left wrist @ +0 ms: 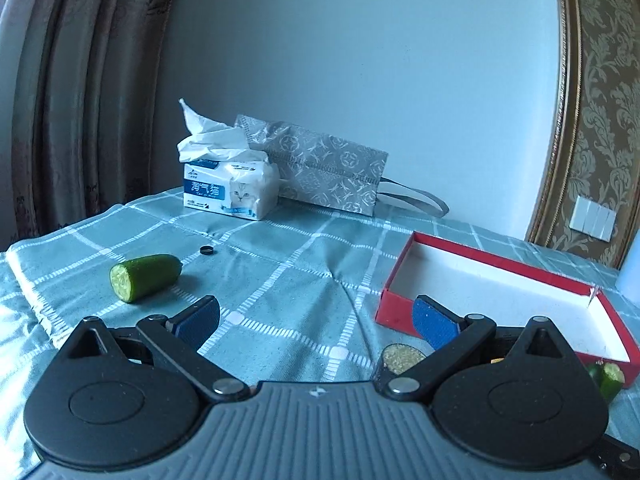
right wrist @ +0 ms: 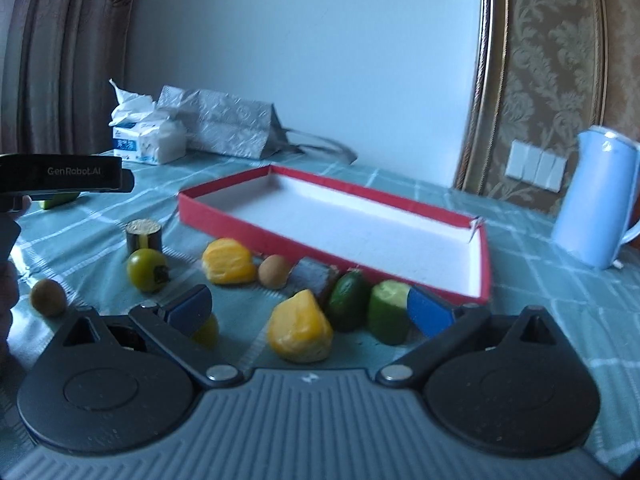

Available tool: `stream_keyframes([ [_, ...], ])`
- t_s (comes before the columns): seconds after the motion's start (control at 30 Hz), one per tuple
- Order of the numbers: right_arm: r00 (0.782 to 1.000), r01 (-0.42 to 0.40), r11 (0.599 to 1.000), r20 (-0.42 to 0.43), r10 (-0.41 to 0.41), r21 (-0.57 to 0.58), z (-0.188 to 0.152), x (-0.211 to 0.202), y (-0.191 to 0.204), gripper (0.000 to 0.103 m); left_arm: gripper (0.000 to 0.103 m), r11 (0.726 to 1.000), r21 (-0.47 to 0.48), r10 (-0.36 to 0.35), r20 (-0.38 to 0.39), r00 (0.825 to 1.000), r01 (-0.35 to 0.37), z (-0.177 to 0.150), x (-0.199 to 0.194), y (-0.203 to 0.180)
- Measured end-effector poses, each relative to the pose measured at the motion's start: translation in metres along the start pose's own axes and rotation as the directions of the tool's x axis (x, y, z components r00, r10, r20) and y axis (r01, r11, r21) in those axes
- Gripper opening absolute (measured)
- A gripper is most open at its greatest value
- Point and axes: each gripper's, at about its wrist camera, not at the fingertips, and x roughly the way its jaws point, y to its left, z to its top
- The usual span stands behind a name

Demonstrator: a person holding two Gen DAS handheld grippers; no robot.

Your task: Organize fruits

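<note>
Your red tray [right wrist: 224, 216] holds nothing yet, so by the look of it the sorting has not started and every piece is left to move. Your left gripper [left wrist: 316, 320] is spread wide with nothing between its pads, hovering above the checked cloth [left wrist: 280, 264]. Your right gripper [right wrist: 310, 312] is just as wide and also empty, hanging over the cluster of produce near you.

Count what lies in front of the tray's near wall in the right view:
- two yellow pieces [right wrist: 300, 328], one close to you and one further back on the left
- one whole dark green cucumber [right wrist: 348, 300] and one cut cucumber chunk [right wrist: 388, 312] just beside it on the right
- one green persimmon [right wrist: 147, 269]
- one kiwi [right wrist: 48, 297] at the far left
- one small brown round fruit [right wrist: 274, 271]
- one dark stubby cylinder [right wrist: 143, 235] with a pale cut top
- one dark block against the tray wall, too blurred to name.

A second cucumber chunk [left wrist: 144, 276] lies well apart on the left, ahead of your left gripper. Something yellow shows behind the right gripper's left pad; you cannot tell what it is.
</note>
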Motion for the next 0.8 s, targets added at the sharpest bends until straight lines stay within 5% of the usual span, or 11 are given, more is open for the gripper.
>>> stream_keyframes([
  [0.8, 0.999, -0.020, 0.999, 0.029, 0.019, 0.042, 0.0007, -0.0036, -0.0058, 0.103, 0.103, 0.996, 0.087, -0.020, -0.056, 0.998, 0.025, -0.0012, 0.0078, -0.0109],
])
